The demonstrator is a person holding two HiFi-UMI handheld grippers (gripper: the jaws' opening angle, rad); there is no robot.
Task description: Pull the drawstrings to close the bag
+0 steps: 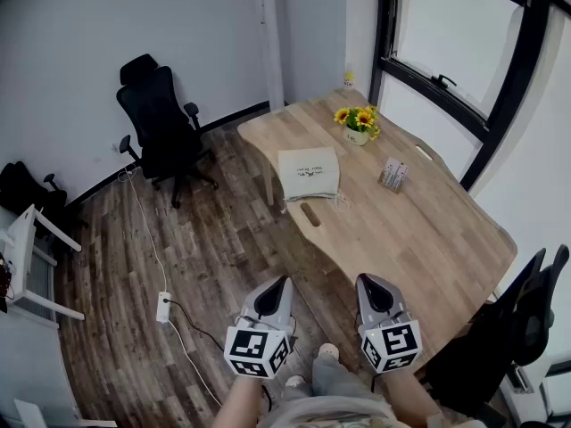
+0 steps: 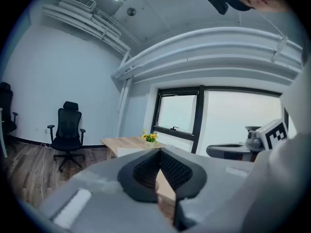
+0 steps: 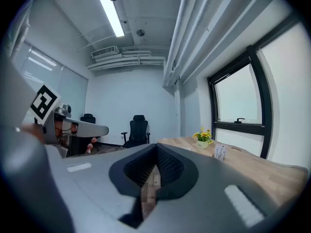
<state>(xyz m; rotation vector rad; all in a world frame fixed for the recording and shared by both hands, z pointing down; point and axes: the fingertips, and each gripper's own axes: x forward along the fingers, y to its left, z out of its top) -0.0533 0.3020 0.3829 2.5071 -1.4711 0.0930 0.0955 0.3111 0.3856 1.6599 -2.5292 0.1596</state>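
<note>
A cream drawstring bag (image 1: 309,173) lies flat on the wooden table (image 1: 419,230), its cords trailing at the near edge beside a small brown object (image 1: 310,214). Both grippers hang well short of the table, above the floor near the person's feet. My left gripper (image 1: 284,281) is shut and holds nothing. My right gripper (image 1: 361,280) is shut and empty as well. In the left gripper view the jaws (image 2: 158,152) meet tip to tip, with the table far ahead. The right gripper view shows the same closed jaws (image 3: 156,147).
A pot of sunflowers (image 1: 358,123) and a small card holder (image 1: 393,176) stand on the table past the bag. A black office chair (image 1: 161,127) stands to the left, another (image 1: 508,328) at the right. A power strip with cable (image 1: 163,307) lies on the wooden floor.
</note>
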